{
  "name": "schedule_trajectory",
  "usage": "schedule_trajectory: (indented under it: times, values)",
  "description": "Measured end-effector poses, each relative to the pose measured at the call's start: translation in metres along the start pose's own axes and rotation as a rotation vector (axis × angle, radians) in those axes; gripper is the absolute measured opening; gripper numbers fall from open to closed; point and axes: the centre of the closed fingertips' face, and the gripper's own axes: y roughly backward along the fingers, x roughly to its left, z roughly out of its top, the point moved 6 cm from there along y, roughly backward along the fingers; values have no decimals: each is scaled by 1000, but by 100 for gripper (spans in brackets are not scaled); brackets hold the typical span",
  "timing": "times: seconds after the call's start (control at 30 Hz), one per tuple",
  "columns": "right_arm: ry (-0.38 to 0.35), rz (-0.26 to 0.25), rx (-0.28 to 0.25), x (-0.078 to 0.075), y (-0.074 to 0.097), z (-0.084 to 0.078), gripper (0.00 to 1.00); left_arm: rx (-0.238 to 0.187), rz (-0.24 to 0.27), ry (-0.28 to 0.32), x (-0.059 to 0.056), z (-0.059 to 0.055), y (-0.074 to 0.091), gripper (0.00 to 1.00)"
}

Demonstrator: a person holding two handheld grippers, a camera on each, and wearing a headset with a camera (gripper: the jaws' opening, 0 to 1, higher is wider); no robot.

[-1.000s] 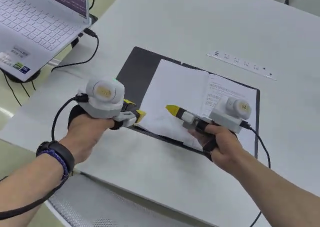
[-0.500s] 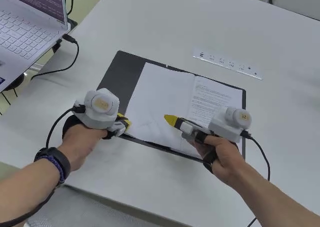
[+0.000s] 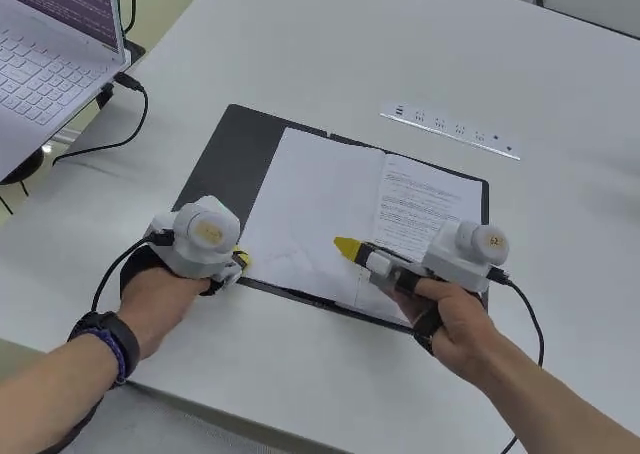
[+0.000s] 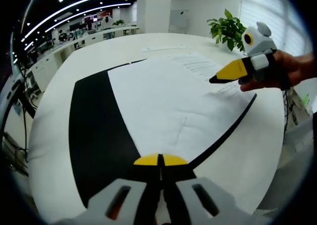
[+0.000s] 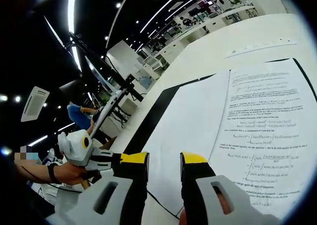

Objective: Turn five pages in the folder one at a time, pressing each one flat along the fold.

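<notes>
Two claws working: left claw [image 4: 159, 159] pinched shut at the near edge of the folder [image 3: 225, 164], right claw [image 5: 164, 161] slightly parted, the page [image 5: 267, 121] just ahead looks thin and floppy, so lift it gently by a corner.

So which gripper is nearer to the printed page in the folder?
Right. The right gripper is beside the printed page, tips over the blank page; the left gripper is at the near left edge of the folder.

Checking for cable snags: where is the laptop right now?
In the head view's top left corner, the laptop lies left of and beyond the open folder.
</notes>
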Motion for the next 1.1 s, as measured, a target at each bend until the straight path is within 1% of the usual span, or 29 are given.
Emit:
schedule_trajectory:
  times: [0.17, 0.23, 0.4, 0.57, 0.63, 0.87, 0.97, 1.1]
  values:
    - [3, -9, -13, -11, -4, 8, 20, 3, 9, 24, 2, 0, 1, 0]
    - [18, -14, -6, -15, -8, 10, 18, 1, 12, 39, 2, 0, 1, 0]
    - [15, -14, -24, -20, -16, 13, 16, 3, 21, 41, 1, 1, 3, 0]
    - [16, -17, -27, -23, -23, 15, 12, 1, 21, 47, 2, 1, 4, 0]
    - [20, -22, -27, -24, -24, 15, 11, 0, 19, 49, 5, 0, 3, 0]
    - [8, -49, -49, -36, -23, 19, 6, -6, 17, 62, 5, -1, 4, 0]
    - [5, -54, -61, -32, -23, 22, 5, -9, 17, 68, 5, -1, 4, 0]
    - [-6, -61, -66, -32, -25, 22, 3, -12, 16, 72, 6, -1, 4, 0]
